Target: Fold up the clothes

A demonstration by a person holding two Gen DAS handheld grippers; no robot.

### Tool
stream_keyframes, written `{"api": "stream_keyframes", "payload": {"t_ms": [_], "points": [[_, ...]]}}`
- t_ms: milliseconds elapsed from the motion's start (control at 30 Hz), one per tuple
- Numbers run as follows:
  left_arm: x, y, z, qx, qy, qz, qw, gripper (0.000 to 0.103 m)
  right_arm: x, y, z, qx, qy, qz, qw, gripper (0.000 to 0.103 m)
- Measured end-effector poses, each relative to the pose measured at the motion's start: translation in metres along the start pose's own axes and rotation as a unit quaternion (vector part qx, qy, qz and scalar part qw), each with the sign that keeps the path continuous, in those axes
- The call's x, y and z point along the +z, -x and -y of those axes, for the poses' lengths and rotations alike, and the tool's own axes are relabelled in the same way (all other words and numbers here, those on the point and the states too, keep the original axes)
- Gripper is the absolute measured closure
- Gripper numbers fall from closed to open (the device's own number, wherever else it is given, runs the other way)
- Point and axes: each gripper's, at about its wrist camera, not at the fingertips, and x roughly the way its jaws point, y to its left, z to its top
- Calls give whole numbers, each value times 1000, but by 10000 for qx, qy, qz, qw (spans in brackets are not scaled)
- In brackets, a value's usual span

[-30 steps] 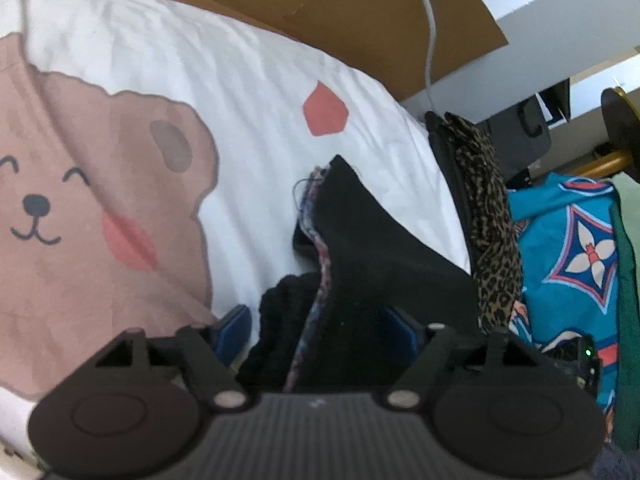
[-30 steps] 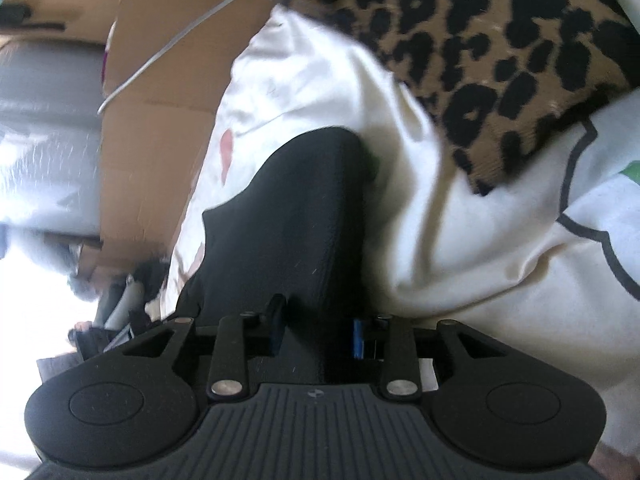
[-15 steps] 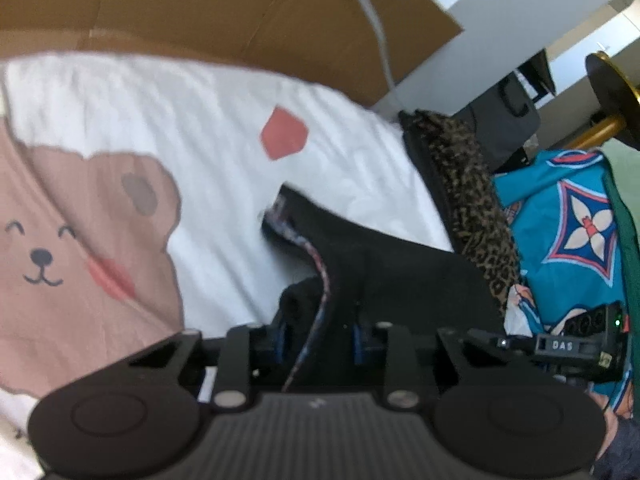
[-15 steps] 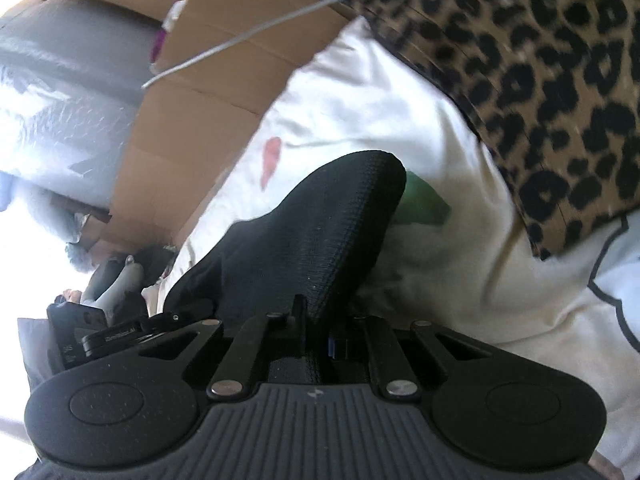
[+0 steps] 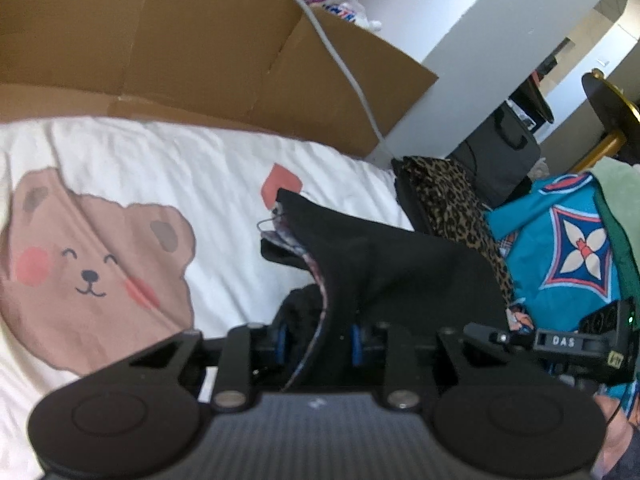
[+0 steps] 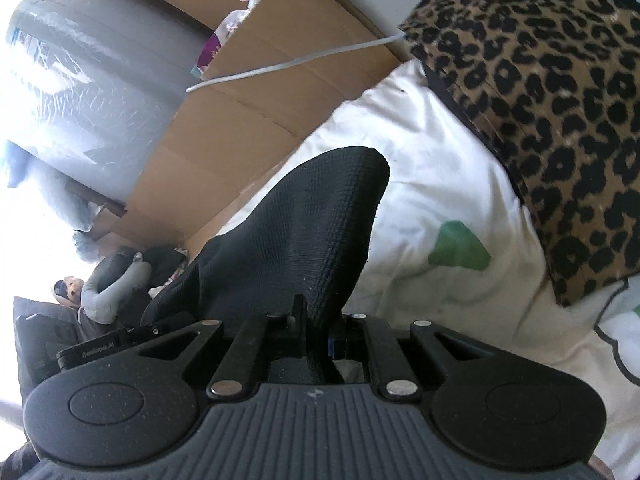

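Observation:
A black garment (image 5: 384, 264) with a patterned lining hangs lifted above the white bear-print bedsheet (image 5: 132, 168). My left gripper (image 5: 318, 340) is shut on a bunched edge of it, blue pads pressing from both sides. In the right wrist view the same black garment (image 6: 316, 224) rises as a ribbed flap from my right gripper (image 6: 320, 340), which is shut on another edge. The right gripper's body shows at the right of the left wrist view, level with the left one. The cloth stretches between the two.
A leopard-print garment (image 6: 552, 92) lies on the sheet (image 6: 424, 184) beside the black one, also leopard-print (image 5: 456, 208). A teal patterned cloth (image 5: 568, 240) is piled at right. Brown cardboard (image 5: 180, 60) with a white cable (image 5: 344, 64) stands behind the bed.
Both grippers closed on the black garment's edges and rose, lifting it off the sheet. More of the cardboard and room shows behind.

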Motion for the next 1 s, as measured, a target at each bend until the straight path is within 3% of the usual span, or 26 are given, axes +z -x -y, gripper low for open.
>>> {"api": "stream_keyframes", "payload": {"t_ms": [500, 800, 1000], "points": [[10, 44, 28, 501, 13, -3, 9987, 73, 12, 16, -37, 148, 357, 46, 9992, 95], [23, 92, 48, 519, 485, 275, 9971, 74, 30, 40, -75, 327, 529, 116, 9980, 96], [41, 124, 79, 550, 467, 461, 9963, 74, 55, 71, -113, 251, 697, 142, 9971, 96]]}}
